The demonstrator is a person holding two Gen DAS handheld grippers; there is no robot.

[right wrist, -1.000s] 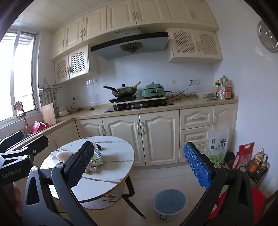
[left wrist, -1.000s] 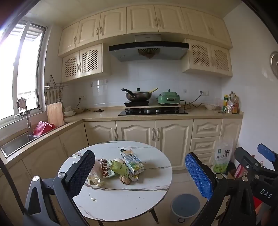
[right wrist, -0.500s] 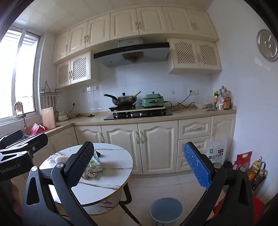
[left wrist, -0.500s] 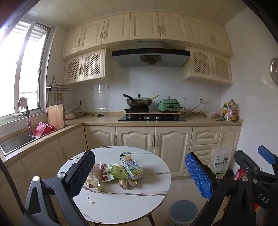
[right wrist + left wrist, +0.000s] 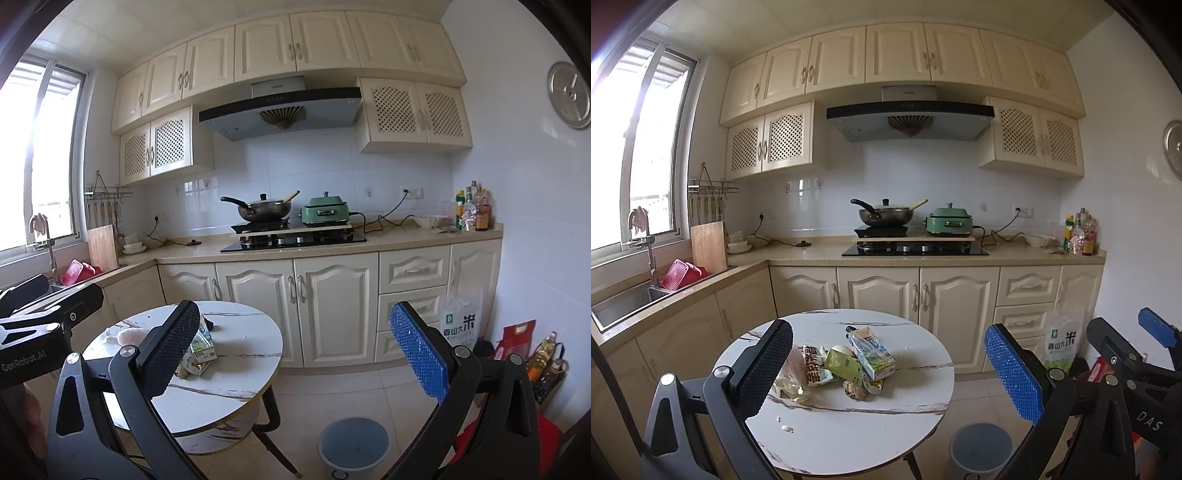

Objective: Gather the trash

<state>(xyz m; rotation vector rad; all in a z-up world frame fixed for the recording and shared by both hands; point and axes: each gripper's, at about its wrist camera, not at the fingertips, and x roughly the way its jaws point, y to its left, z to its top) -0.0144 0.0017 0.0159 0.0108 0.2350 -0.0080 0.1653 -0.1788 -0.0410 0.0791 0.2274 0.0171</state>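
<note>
A pile of trash lies on the round marble table (image 5: 849, 435): a green-white drink carton (image 5: 872, 353), a snack wrapper with red print (image 5: 812, 365), a green wrapper (image 5: 844, 365), a brown lump (image 5: 854, 389) and crumpled plastic (image 5: 792, 387). A grey-blue bin (image 5: 980, 448) stands on the floor right of the table; it also shows in the right wrist view (image 5: 354, 445). My left gripper (image 5: 886, 373) is open and empty, held above the table's near side. My right gripper (image 5: 293, 354) is open and empty, right of the table (image 5: 236, 354), above the floor.
Cream cabinets and a counter with a hob (image 5: 915, 249), wok and green cooker run along the back. A sink (image 5: 620, 302) is at the left. A rice bag (image 5: 1061, 345), bottles (image 5: 546, 360) and a red stool (image 5: 517, 439) stand at the right wall.
Both views have tilted upward slightly: the table and bin sit lower in frame and more of the upper cabinets shows. Both grippers stay open and empty.
</note>
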